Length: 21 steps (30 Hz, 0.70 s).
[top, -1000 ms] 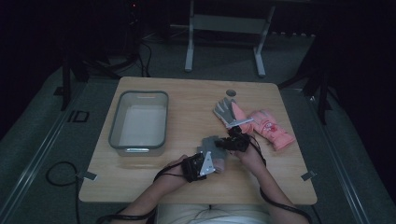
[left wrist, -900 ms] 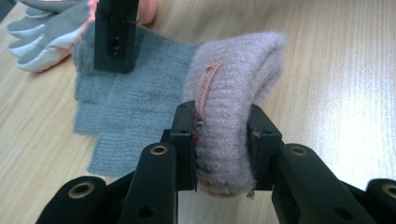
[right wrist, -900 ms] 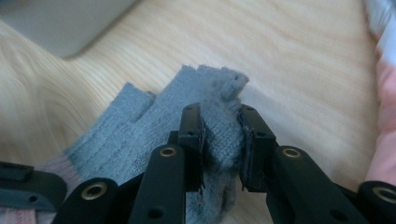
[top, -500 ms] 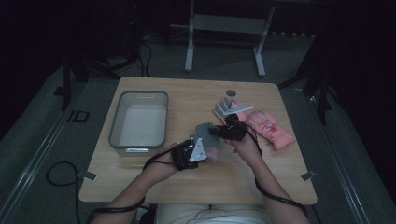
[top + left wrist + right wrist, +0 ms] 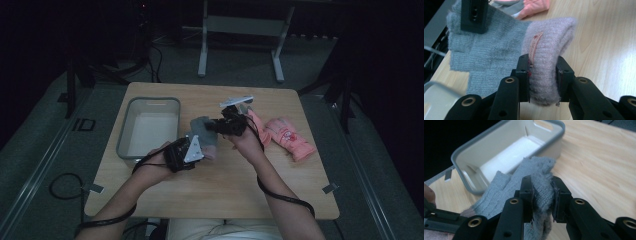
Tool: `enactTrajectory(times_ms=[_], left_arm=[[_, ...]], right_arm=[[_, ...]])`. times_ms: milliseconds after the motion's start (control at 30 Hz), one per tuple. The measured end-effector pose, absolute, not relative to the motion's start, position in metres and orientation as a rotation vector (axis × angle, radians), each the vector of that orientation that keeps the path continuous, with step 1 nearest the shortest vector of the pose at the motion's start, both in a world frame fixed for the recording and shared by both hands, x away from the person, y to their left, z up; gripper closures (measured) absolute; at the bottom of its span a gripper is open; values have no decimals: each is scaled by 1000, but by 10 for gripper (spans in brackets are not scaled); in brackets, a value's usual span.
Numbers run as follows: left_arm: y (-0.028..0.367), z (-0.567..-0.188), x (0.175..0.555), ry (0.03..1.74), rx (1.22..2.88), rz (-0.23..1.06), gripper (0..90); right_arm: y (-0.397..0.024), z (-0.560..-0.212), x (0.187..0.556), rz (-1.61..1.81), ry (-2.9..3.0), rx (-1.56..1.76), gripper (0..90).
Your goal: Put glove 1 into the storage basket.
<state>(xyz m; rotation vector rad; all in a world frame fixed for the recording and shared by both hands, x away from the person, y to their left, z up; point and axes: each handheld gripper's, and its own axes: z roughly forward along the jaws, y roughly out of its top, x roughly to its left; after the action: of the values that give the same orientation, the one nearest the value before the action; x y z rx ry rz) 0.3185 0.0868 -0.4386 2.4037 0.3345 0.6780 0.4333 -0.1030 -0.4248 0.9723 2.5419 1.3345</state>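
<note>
A grey knitted glove [image 5: 202, 129] with a fuzzy pale-pink cuff [image 5: 549, 42] hangs stretched between my two grippers just above the table, beside the bin. My left gripper [image 5: 204, 148] is shut on the pink cuff, which bulges out between the pads [image 5: 543, 75]. My right gripper [image 5: 212, 127] is shut on the grey finger end [image 5: 542, 195], the knit bunched between its pads. One of the right gripper's black jaws also appears at the far end of the glove [image 5: 474, 15] in the left gripper view.
A grey-rimmed bin [image 5: 150, 127] with a white inside [image 5: 506, 157] stands at the table's left, right beside the glove. Pink gloves [image 5: 289, 136] lie at the right, one with a grey cuff [image 5: 531, 6]. The wooden table [image 5: 225, 190] reaches toward the person.
Both hands have risen and moved away from the person toward the bin, carrying the glove up off the table. The grips look the same.
</note>
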Motion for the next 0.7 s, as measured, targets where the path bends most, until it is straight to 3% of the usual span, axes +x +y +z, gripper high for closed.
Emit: enactTrajectory(times_ms=[433, 700], left_arm=[[149, -422, 332, 384, 2442, 718, 697], [190, -429, 341, 430, 2492, 749, 696]], right_arm=[[-32, -398, 447, 1394, 2576, 868, 743], [20, -404, 464, 1378, 2630, 856, 743]])
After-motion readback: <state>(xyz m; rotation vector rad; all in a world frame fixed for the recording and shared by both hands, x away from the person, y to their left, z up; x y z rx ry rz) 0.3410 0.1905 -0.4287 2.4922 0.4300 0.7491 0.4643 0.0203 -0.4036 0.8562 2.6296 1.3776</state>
